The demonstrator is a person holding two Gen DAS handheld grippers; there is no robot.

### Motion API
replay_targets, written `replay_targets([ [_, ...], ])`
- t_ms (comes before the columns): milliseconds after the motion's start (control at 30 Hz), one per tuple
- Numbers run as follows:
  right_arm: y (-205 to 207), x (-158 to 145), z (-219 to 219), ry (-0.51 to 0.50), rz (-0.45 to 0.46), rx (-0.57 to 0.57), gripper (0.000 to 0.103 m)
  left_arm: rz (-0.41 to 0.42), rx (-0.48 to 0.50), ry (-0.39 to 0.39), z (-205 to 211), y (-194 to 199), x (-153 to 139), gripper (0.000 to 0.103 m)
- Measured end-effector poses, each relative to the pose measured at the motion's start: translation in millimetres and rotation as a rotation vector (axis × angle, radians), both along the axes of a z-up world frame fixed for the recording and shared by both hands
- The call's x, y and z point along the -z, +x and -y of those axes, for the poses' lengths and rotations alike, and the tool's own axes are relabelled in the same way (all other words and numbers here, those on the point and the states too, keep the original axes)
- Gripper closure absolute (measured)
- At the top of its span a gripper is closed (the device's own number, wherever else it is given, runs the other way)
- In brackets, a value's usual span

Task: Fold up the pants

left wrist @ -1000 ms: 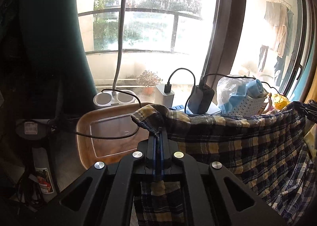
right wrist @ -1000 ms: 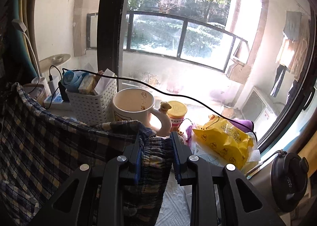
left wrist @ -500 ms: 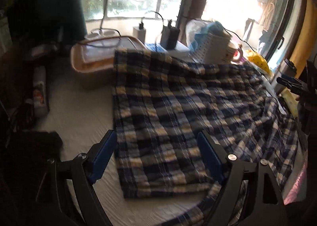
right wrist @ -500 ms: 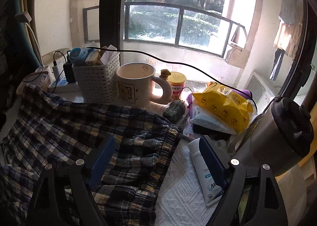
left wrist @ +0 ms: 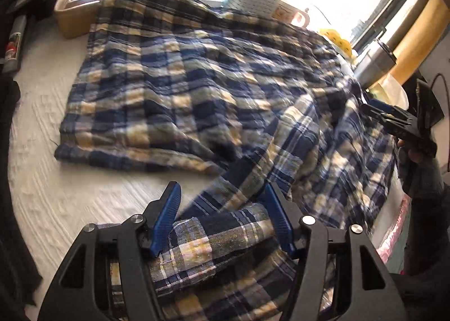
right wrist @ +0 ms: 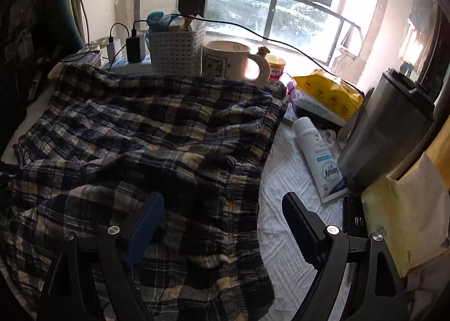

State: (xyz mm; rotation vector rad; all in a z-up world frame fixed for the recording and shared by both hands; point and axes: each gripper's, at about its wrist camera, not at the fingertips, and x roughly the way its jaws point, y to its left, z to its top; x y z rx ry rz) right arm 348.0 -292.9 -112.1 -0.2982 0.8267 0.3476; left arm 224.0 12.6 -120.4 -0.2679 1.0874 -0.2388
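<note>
Pants (left wrist: pixel 197 73) blurred, hem cut off below

- The white squeeze tube (right wrist: pixel 317 153) lying on the white textured cloth carries a blue band and larger lettering, upside down and too blurred to read.
- The cream mug (right wrist: pixel 225 61) shows a bear drawing, no legible words.

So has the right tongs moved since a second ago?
Yes. The right tongs has pulled back toward the person: the white mug, earlier just beyond its tips, now sits far off, and its jaws have opened, releasing the plaid pants.
</note>
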Motion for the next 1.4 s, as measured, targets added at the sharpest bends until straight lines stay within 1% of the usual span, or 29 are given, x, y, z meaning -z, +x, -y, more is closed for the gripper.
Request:
replay_targets([
  [33, -3.6, 6.1, 4.4, -0.017, -0.015, 0.01, 0.037, -0.006, 0.009, -0.011, 4.1, -2.8, 0.7, 0.041],
  [133, -16.4, 19.2, 22.4, -0.018, -0.048, 0.033, 0.04, -0.015, 0.042, -0.021, 13.8, -5.8, 1.4, 0.041],
  [167, -20.9, 22.7, 26.7, -0.018, -0.057, 0.039, 0.042, -0.022, 0.044, -0.046, 14.4, -4.1, 1.5, 0.041],
  [200, -24.9, 25.7, 30.3, -0.018, -0.063, 0.043, 0.045, -0.035, 0.039, -0.089, 12.1, -1.3, 1.7, 0.041],
  [233, -29.5, 28.3, 33.2, -0.01, -0.068, 0.042, 0.047, -0.048, 0.024, -0.134, 8.1, 2.1, 2.0, 0.041],
  [267, -33.7, 28.9, 35.5, 0.004, -0.064, 0.037, 0.052, -0.06, 0.001, -0.174, 2.6, 6.7, 2.4, 0.041],
  [300, -37.5, 28.8, 36.8, 0.013, -0.058, 0.032, 0.061, -0.07, -0.019, -0.198, 0.0, 9.7, 2.6, 0.041],
  [333, -40.8, 28.2, 37.4, 0.016, -0.054, 0.028, 0.064, -0.076, -0.04, -0.208, -3.7, 14.1, 2.9, 0.041],
  [367, -43.8, 27.2, 37.4, 0.016, -0.05, 0.026, 0.071, -0.078, -0.063, -0.206, -6.9, 18.7, 2.9, 0.041],
  [400, -46.2, 26.5, 37.7, 0.019, -0.046, 0.026, 0.074, -0.079, -0.079, -0.21, -9.4, 22.9, 2.7, 0.041],
  [467, -49.9, 25.3, 39.4, 0.024, -0.04, 0.03, 0.075, -0.092, -0.101, -0.247, -14.1, 30.8, 4.0, 0.041],
  [500, -51.3, 24.7, 40.8, 0.027, -0.039, 0.031, 0.076, -0.095, -0.108, -0.253, -14.9, 34.5, 4.0, 0.041],
  [600, -57.2, 21.9, 48.7, 0.03, -0.026, 0.053, 0.077, -0.094, -0.111, -0.224, -8.5, 48.3, 5.1, 0.041],
  [733, -64.8, 17.1, 66.5, 0.049, -0.017, 0.091, 0.077, -0.097, -0.133, -0.214, -13.0, 52.7, 3.1, 0.041],
  [867, -71.6, 16.2, 84.0, 0.075, -0.023, 0.117, 0.077, -0.076, -0.145, -0.213, -18.7, 55.9, 3.8, 0.042],
  [933, -74.5, 16.1, 89.2, 0.086, -0.026, 0.123, 0.077, -0.068, -0.168, -0.189, -21.3, 60.2, 3.3, 0.055],
  [967, -76.1, 15.3, 91.1, 0.094, -0.024, 0.126, 0.077, -0.06, -0.18, -0.17, -23.6, 62.4, 3.2, 0.064],
  [1000, -77.5, 14.0, 92.3, 0.1, -0.024, 0.126, 0.077, -0.058, -0.194, -0.165, -27.0, 65.0, 4.4, 0.069],
  [1067, -80.0, 11.0, 95.2, 0.109, -0.022, 0.123, 0.077, -0.053, -0.204, -0.173, -32.8, 71.8, 6.9, 0.073],
  [1133, -81.5, 9.9, 96.6, 0.119, -0.029, 0.113, 0.077, -0.052, -0.207, -0.163, -36.6, 78.3, 5.5, 0.073],
  [1233, -81.9, 14.0, 98.7, 0.123, -0.046, 0.114, 0.077, -0.04, -0.186, -0.096, -38.0, 78.7, -6.1, 0.072],
  [1267, -82.3, 16.2, 98.7, 0.122, -0.052, 0.116, 0.077, -0.03, -0.177, -0.073, -39.0, 76.3, -10.3, 0.067],
  [1300, -82.8, 18.2, 98.5, 0.124, -0.058, 0.118, 0.077, -0.021, -0.175, -0.047, -40.2, 70.6, -14.6, 0.056],
  [1333, -83.3, 19.4, 98.5, 0.129, -0.061, 0.121, 0.077, -0.011, -0.173, -0.024, -42.3, 63.4, -17.9, 0.051],
  [1367, -84.3, 19.1, 98.8, 0.138, -0.056, 0.124, 0.077, 0.001, -0.171, -0.005, -43.3, 54.4, -21.6, 0.048],
  [1400, -85.4, 18.3, 99.1, 0.149, -0.051, 0.125, 0.077, 0.007, -0.17, 0.011, -44.1, 45.0, -24.5, 0.047],
])
